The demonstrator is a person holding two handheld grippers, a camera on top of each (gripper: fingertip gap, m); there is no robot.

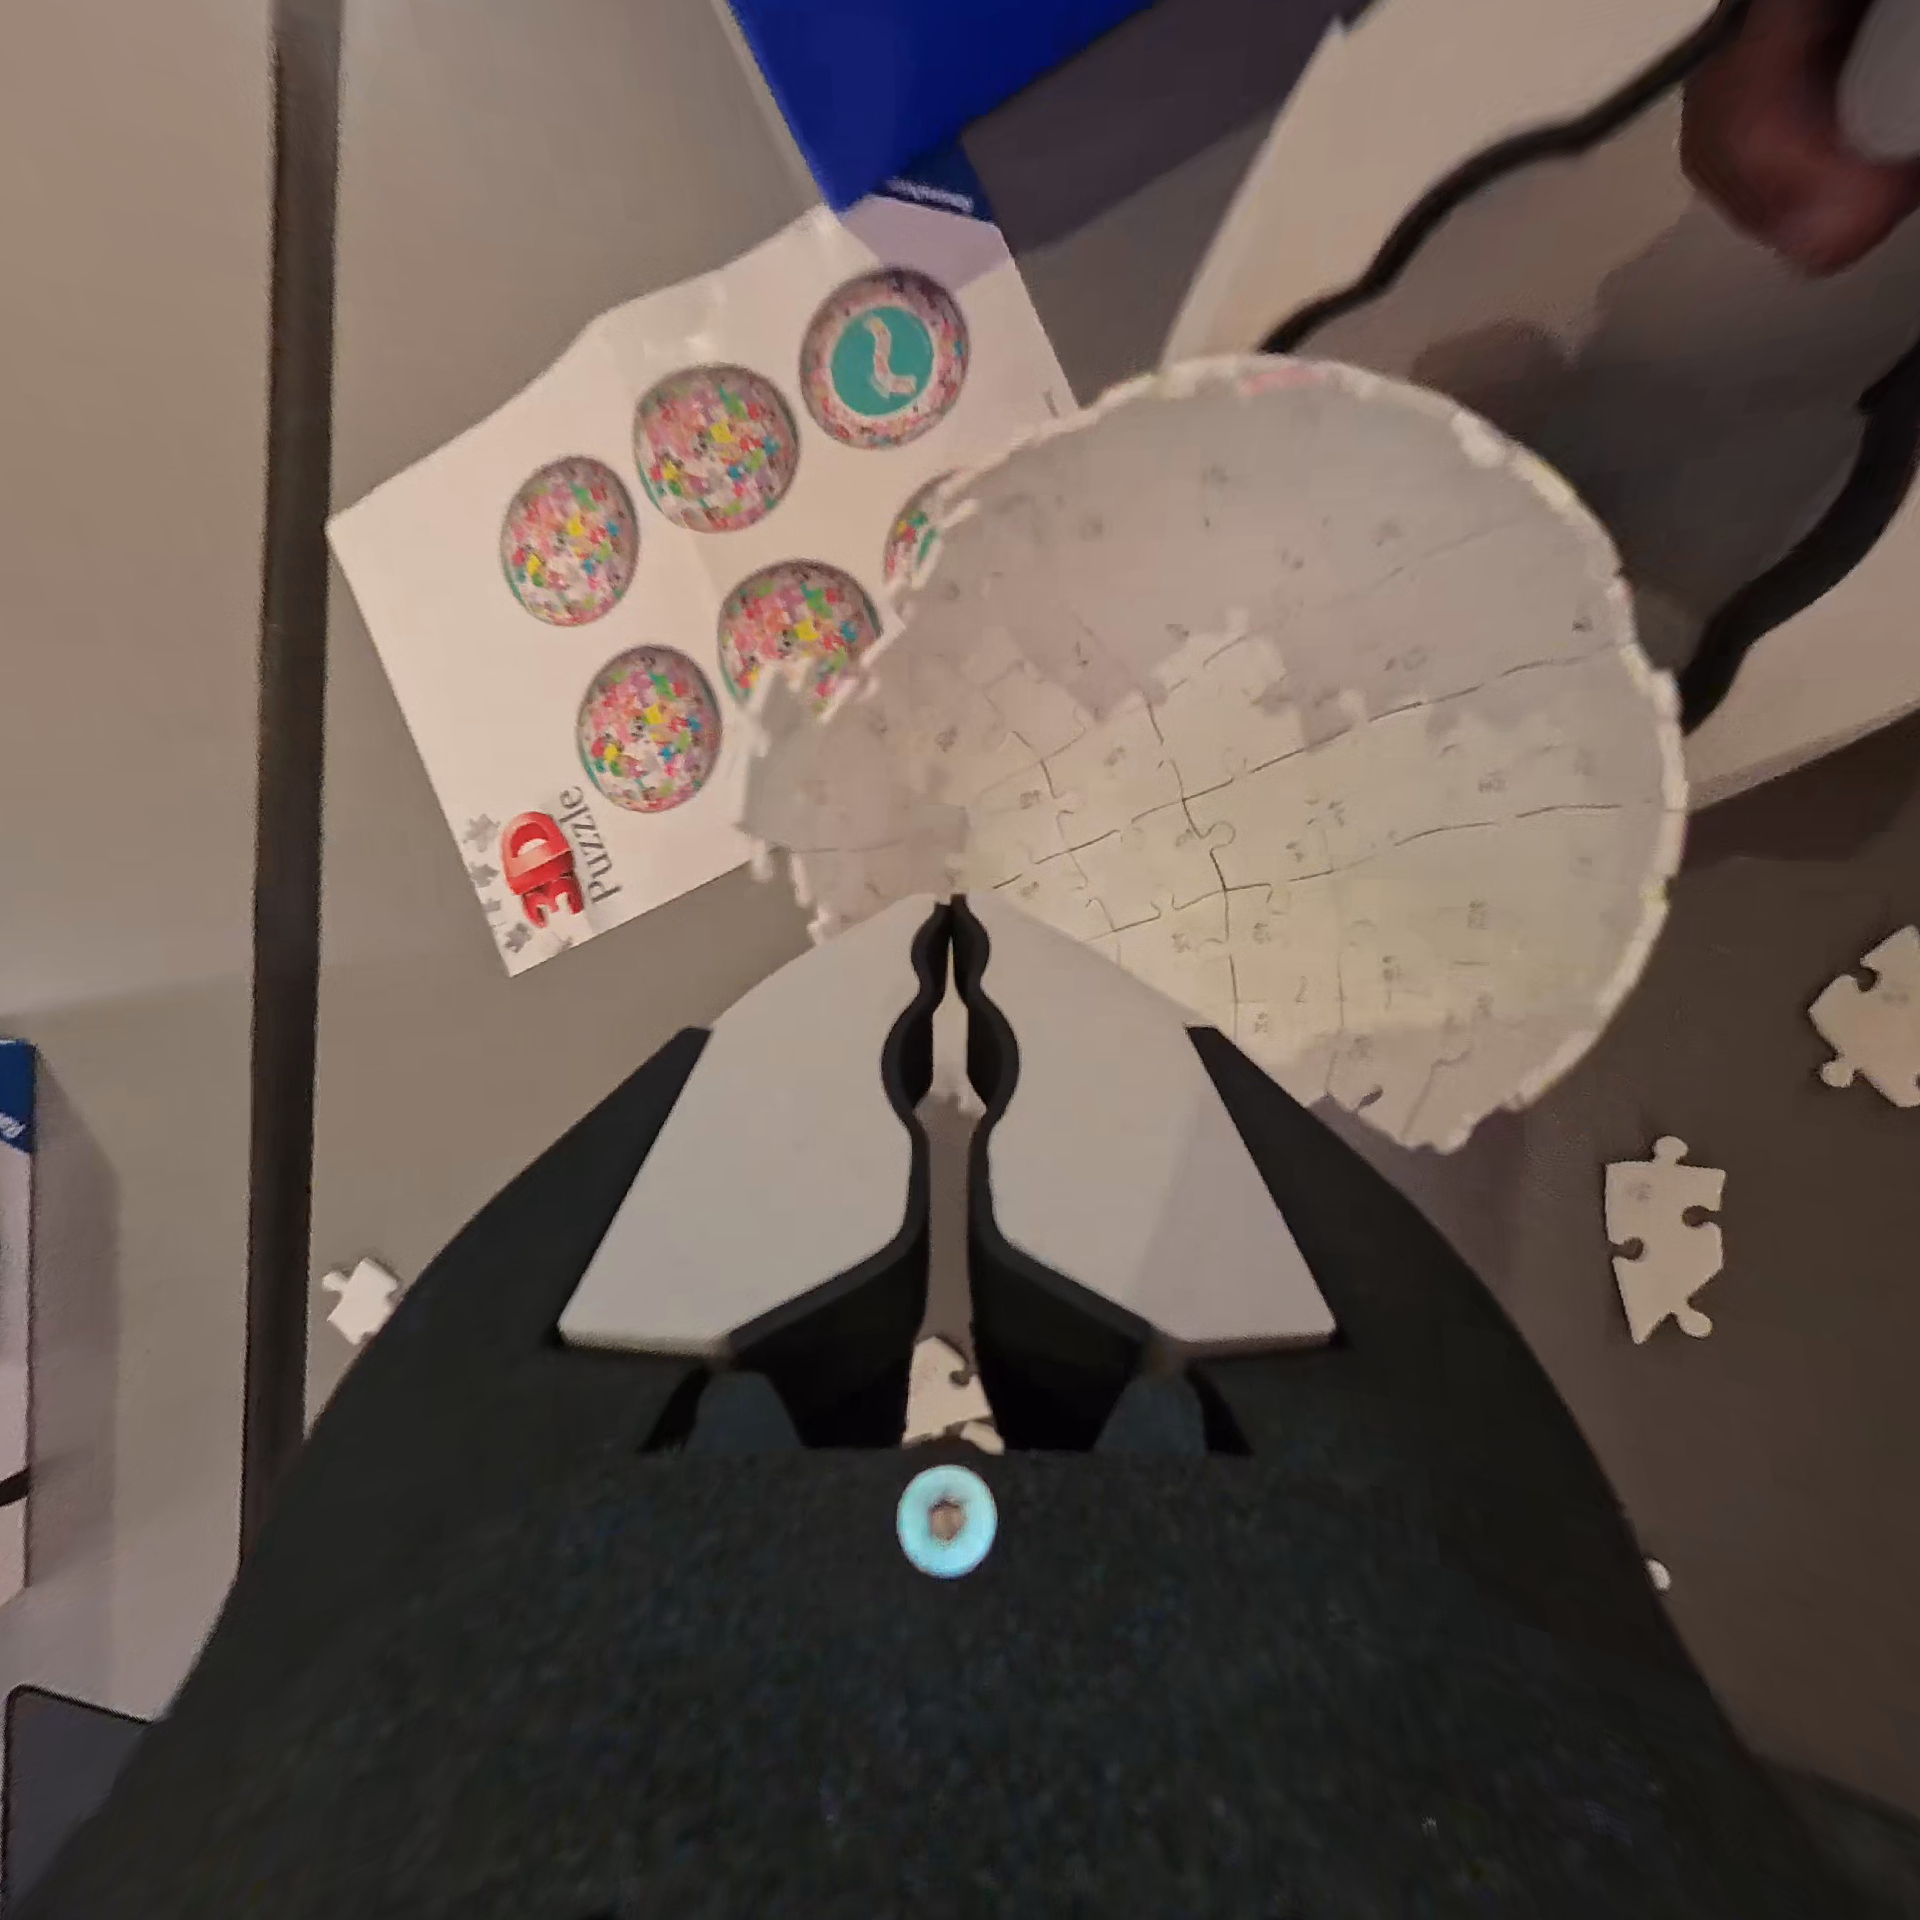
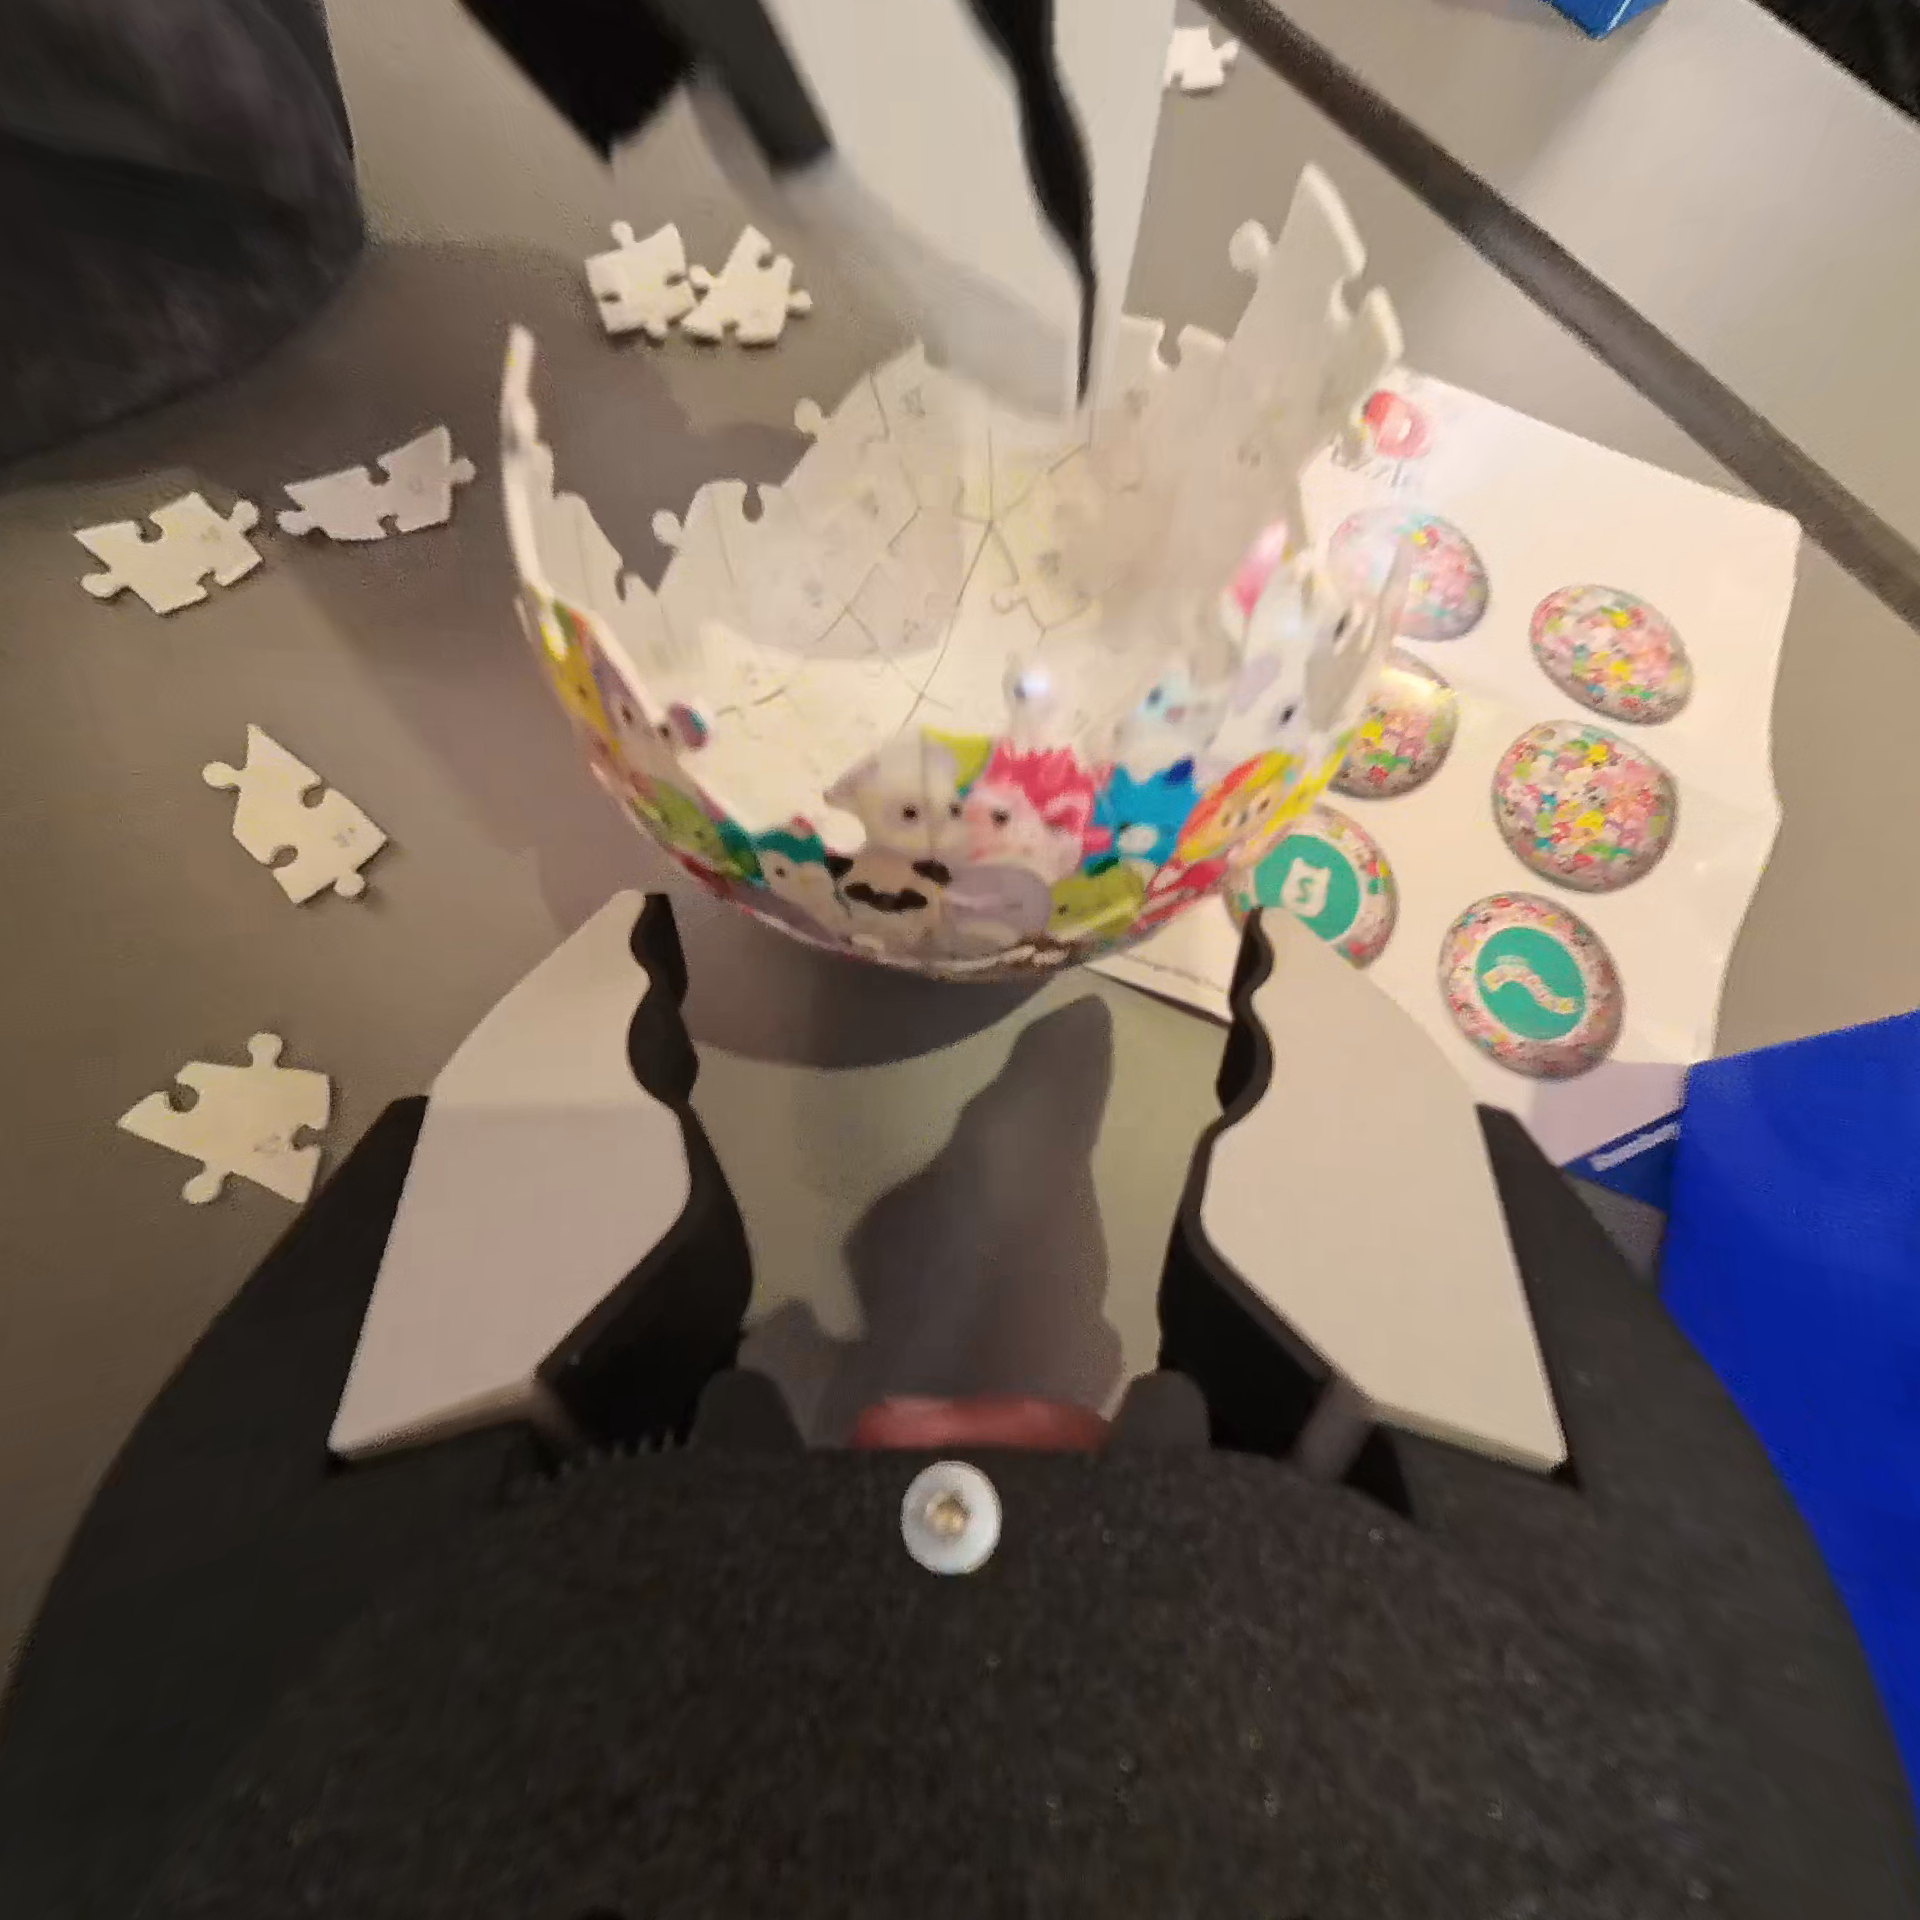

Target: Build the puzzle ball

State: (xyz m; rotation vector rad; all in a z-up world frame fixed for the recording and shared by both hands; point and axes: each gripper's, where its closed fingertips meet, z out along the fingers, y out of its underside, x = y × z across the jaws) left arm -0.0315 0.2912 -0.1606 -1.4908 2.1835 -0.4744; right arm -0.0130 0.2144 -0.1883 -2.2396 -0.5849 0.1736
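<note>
Grey desk (image 1: pixel 156 520) fills the left wrist view, with a white instruction sheet (image 1: pixel 582 644) printed with pictures of the finished ball lying flat on it and the corner of a blue box (image 1: pixel 894 94) above that. The left hand-held gripper (image 1: pixel 951 914) has its fingers pressed together on the jagged rim of the half-built puzzle ball (image 1: pixel 1299 748), which shows its white, numbered inner side as an open bowl. Loose pieces (image 1: pixel 1662 1236) lie on the desk to the right, well apart from the shell. The other hand-held gripper shows blurred at the top right.

From the right wrist view the same shell (image 2: pixel 935 727) sits just ahead of the right hand-held gripper (image 2: pixel 951 925), colourful outside downward and ragged rim upward. This gripper's fingers stand wide apart and hold nothing. More white pieces (image 2: pixel 296 816) are scattered on the desk at the left, face down.

The step in hand seems to be steadying the shell while the free gripper goes for another piece. The next move probably calls for picking one loose piece by its edge and matching it to a gap in the rim, with the shell held firm.
</note>
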